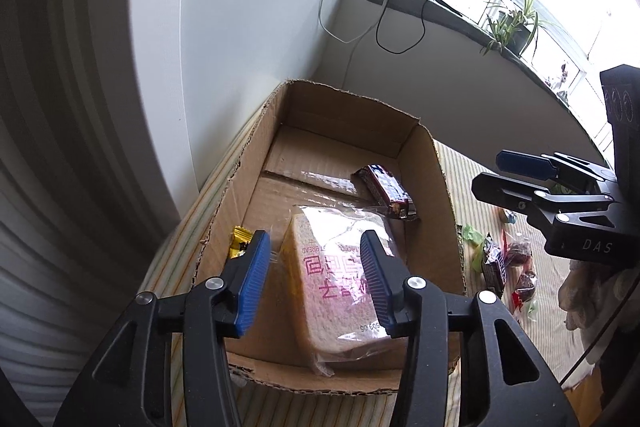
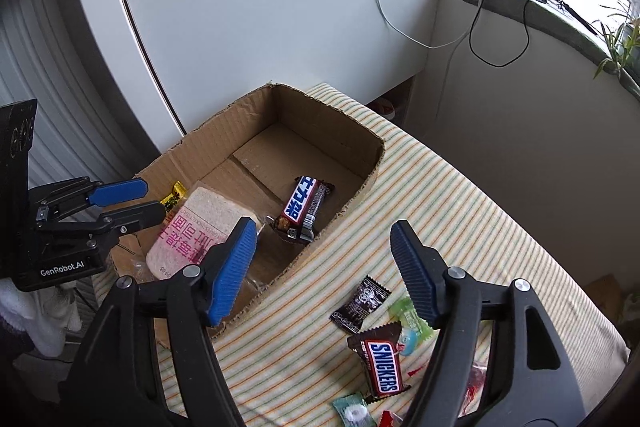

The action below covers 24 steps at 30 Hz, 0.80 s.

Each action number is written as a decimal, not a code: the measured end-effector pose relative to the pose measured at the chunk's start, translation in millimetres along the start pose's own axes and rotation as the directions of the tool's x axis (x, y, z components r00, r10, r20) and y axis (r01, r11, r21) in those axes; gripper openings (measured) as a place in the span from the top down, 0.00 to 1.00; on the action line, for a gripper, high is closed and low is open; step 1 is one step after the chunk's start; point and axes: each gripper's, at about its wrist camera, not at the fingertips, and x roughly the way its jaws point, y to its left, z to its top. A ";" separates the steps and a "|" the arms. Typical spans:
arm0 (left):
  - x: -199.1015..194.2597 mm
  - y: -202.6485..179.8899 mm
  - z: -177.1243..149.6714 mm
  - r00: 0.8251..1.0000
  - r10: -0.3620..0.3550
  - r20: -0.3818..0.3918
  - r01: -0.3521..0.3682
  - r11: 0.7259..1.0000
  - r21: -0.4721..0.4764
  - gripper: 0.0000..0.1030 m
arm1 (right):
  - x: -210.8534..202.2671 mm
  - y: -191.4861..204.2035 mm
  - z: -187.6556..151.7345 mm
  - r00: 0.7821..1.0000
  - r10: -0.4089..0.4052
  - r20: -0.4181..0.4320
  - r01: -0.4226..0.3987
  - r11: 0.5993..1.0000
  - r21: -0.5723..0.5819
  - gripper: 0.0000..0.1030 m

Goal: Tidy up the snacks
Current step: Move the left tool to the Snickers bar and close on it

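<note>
Box (image 2: 340, 131) holding 3: bread pack (image 2: 200, 223), Snickers bar (image 2: 304, 207), yellow candy (image 2: 175, 193) | several snacks (image 2: 380, 359) waiting on table (image 2: 460, 195) | left gripper (image 1: 316, 283) hanging wide, empty | right gripper (image 2: 324, 267) hanging wide, empty.

A surface covered in a cream cloth with thin orange and green stripes (image 2: 460, 195) carries an open cardboard box (image 2: 362, 187) at its left. Loose on the cloth to the right of the box lie a Snickers bar (image 2: 382, 365), a small dark wrapped candy (image 2: 360, 303), a green wrapped sweet (image 2: 412, 319) and a teal wrapped candy (image 2: 352, 411).
</note>
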 end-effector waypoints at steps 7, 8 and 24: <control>-13.2 -13.7 -7.7 0.999 -0.035 0.022 0.035 0.999 0.019 0.56 | -37.1 -30.2 -27.0 0.999 -0.029 0.044 0.025 0.996 0.082 0.30; -14.4 -15.5 -9.0 0.999 -0.042 0.025 0.041 0.999 0.022 0.56 | -43.1 -34.0 -31.4 0.998 -0.027 0.055 0.022 0.995 0.094 0.30; -25.1 -76.5 -37.3 0.994 -0.106 0.025 0.104 0.991 0.084 0.56 | -105.7 -101.7 -125.0 0.995 -0.082 0.055 0.064 0.960 0.273 0.29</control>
